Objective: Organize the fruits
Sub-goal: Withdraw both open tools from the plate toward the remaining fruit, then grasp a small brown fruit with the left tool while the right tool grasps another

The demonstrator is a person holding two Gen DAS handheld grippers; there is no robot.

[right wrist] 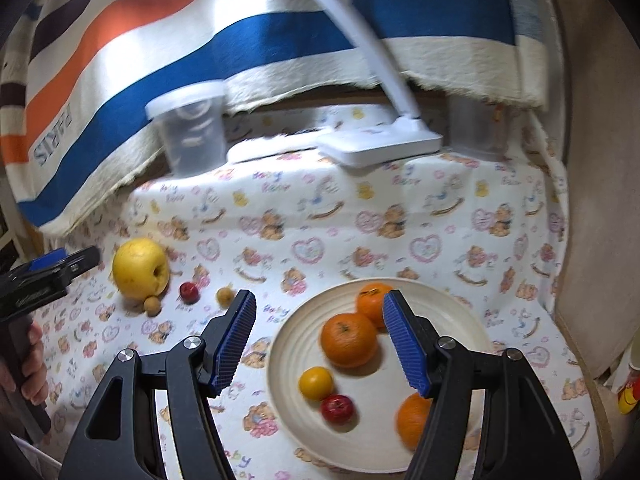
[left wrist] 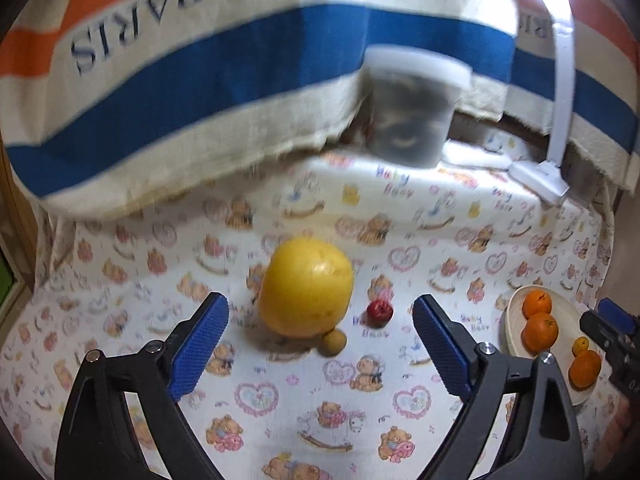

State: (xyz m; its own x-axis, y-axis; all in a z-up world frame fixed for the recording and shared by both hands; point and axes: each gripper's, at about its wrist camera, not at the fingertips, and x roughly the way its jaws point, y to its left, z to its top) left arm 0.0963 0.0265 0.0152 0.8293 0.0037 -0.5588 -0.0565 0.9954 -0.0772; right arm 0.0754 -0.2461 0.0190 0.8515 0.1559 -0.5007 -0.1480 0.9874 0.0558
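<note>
A large yellow fruit (left wrist: 306, 286) lies on the bear-print cloth, with a small brown fruit (left wrist: 334, 342) against its near side and a small red fruit (left wrist: 379, 312) just to its right. My left gripper (left wrist: 320, 308) is open just short of them, with nothing between its pads. My right gripper (right wrist: 320, 300) hangs open above a cream plate (right wrist: 288, 360). The plate holds three oranges, the middle one (right wrist: 348, 338) the largest in view, a small yellow fruit (right wrist: 316, 382) and a small red fruit (right wrist: 337, 408). Another small yellowish fruit (right wrist: 225, 296) lies loose left of the plate.
A clear lidded jar (right wrist: 192, 132) and a white desk lamp (right wrist: 380, 144) stand at the back, under a hanging striped towel (left wrist: 200, 80). A beige cushion (right wrist: 592, 240) borders the right side. A hand (right wrist: 28, 364) holding the left tool shows at the left edge.
</note>
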